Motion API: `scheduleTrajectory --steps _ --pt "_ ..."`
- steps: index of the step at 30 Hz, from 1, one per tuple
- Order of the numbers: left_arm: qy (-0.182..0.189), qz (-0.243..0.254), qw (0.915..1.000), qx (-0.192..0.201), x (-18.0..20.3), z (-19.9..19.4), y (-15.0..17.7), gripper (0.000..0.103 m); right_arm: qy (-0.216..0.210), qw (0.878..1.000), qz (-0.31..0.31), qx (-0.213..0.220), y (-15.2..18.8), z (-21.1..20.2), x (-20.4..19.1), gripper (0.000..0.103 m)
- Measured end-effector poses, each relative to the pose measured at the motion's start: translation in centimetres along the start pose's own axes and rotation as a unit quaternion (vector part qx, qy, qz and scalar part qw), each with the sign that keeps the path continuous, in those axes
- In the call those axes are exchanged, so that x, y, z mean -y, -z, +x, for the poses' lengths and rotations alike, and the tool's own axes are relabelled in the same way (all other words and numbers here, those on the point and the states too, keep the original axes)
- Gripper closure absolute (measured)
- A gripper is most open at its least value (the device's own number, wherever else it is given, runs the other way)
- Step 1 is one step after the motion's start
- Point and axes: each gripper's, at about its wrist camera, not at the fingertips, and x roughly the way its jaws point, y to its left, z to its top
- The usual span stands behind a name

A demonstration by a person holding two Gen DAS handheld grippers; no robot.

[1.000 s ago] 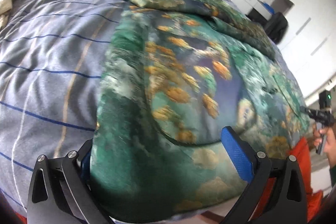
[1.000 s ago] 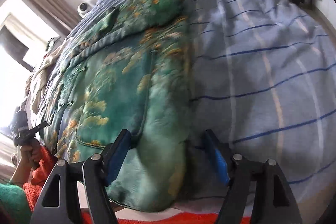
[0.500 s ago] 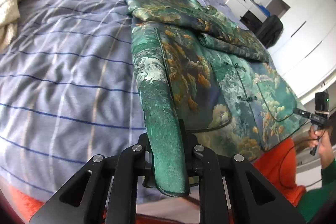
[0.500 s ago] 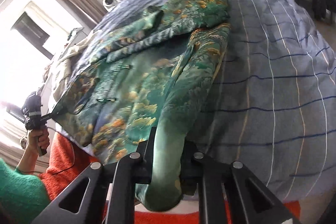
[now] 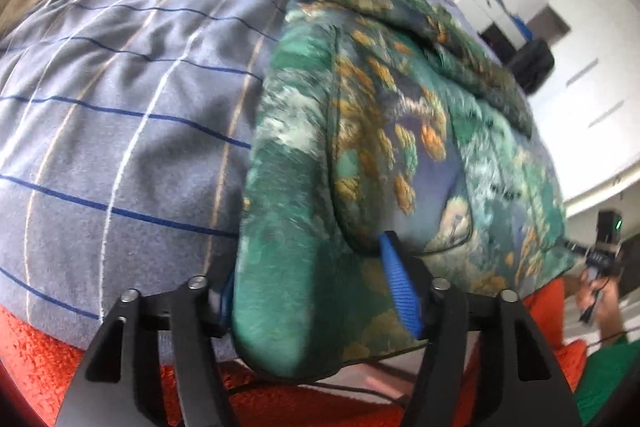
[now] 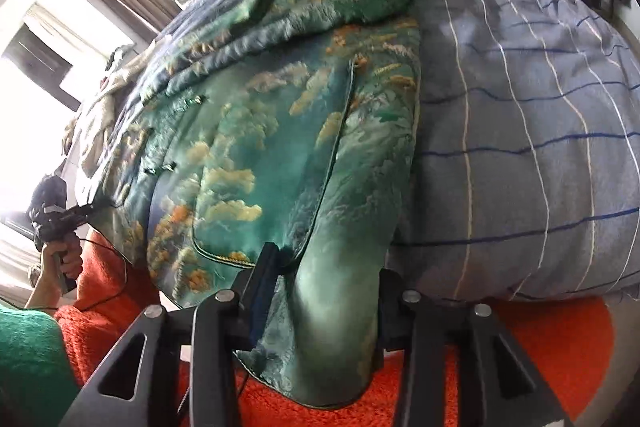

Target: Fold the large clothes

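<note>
My left gripper (image 5: 316, 301) and right gripper (image 6: 320, 301) just spread off the green brocade jacket (image 5: 360, 155) hem; I'd re-pinch evenly before folding.

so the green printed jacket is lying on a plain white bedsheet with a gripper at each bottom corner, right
Not quite: in the left wrist view the bedsheet is grey-blue with dark blue and white stripes, not plain white. The green printed jacket does lie on it, with a gripper at each bottom corner.

1 jacket (image 5: 360, 155), 2 tongs (image 5: 316, 291), 1 bed (image 5: 120, 107)
</note>
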Motion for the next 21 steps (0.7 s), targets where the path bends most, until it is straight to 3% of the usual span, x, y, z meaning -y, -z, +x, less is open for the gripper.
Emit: scheduleTrajectory --steps 1,3,4,5,8,14,18,21 --pt "-0.008 0.010 0.9999 -0.004 0.4 0.2 0.1 0.039 -0.006 1.000 0.003 -0.003 0.1 0.0 0.2 0.061" --pt "-0.010 0.013 0.9998 -0.010 0.7 0.2 0.3 0.077 -0.020 1.000 0.017 -0.009 -0.2 0.0 0.7 0.062" --pt "0.004 0.005 0.9999 -0.016 0.7 0.1 0.2 0.088 -0.024 0.999 0.023 -0.012 -0.3 0.0 0.7 0.070" --pt "0.009 0.002 0.9999 -0.012 0.8 -0.2 0.1 0.092 -0.028 0.999 0.028 -0.013 -0.5 -0.1 0.7 0.083" --pt "0.037 0.006 0.9992 0.011 1.7 -2.3 -0.8 0.094 -0.037 0.999 0.026 -0.004 -1.1 -1.0 -0.4 0.089" --pt "0.081 0.000 0.9945 0.067 3.1 -7.2 -1.9 0.094 -0.073 0.996 0.029 0.043 -2.7 -4.9 -3.0 0.090" --pt "0.073 0.001 0.9959 0.053 2.7 -8.6 -0.1 0.094 -0.086 0.994 0.043 0.051 -1.6 -7.0 -3.5 0.090" --pt "0.065 -0.002 0.9975 0.028 1.8 -9.7 1.8 0.094 -0.097 0.993 0.057 0.031 0.4 -7.9 -3.8 0.090"
